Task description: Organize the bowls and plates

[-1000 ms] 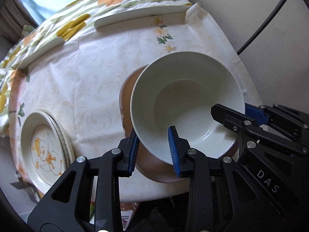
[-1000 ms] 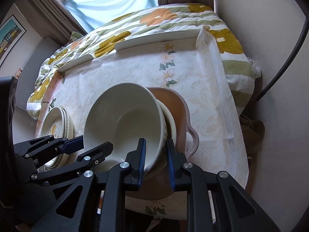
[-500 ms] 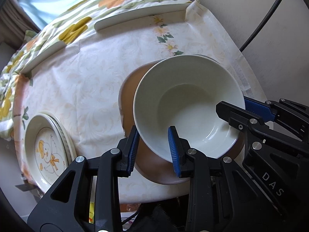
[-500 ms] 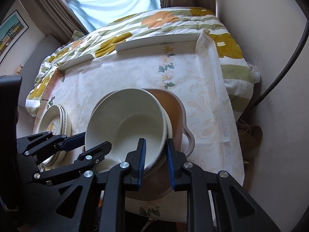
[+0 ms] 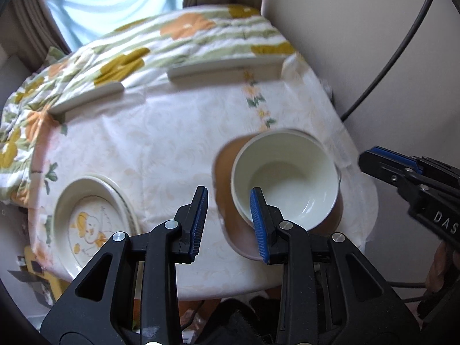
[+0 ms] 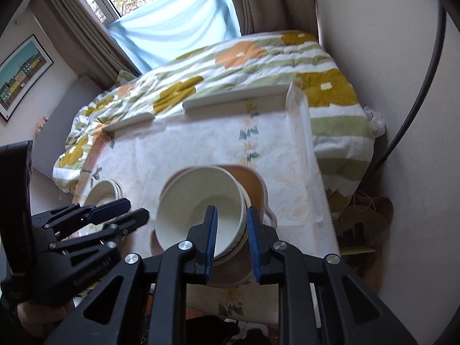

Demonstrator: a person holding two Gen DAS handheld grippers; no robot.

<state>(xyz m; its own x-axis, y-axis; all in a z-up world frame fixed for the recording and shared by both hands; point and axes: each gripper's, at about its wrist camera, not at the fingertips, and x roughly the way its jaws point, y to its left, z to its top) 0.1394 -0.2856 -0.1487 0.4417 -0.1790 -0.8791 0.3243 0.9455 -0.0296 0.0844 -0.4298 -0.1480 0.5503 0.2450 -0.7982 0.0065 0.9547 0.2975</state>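
Observation:
A cream bowl (image 5: 287,178) sits nested on other cream dishes on a brown handled dish (image 5: 224,166) at the table's near right; it also shows in the right wrist view (image 6: 198,204), on the brown dish (image 6: 253,184). My left gripper (image 5: 228,224) is open and empty, raised just left of the bowl. My right gripper (image 6: 230,238) is open, its jaws standing either side of the bowl's near rim, above it. A stack of plates with a cartoon print (image 5: 92,218) lies at the near left.
The table (image 5: 161,149) has a pale floral cloth and raised white rails (image 5: 224,67) at the far edge. A flowered quilt (image 6: 230,66) lies beyond. A wall and a black cable (image 5: 402,43) are close on the right.
Both grippers let go of the cream bowl, which now rests on the stack. Both have risen and pulled back; the left has shifted left of the bowl.

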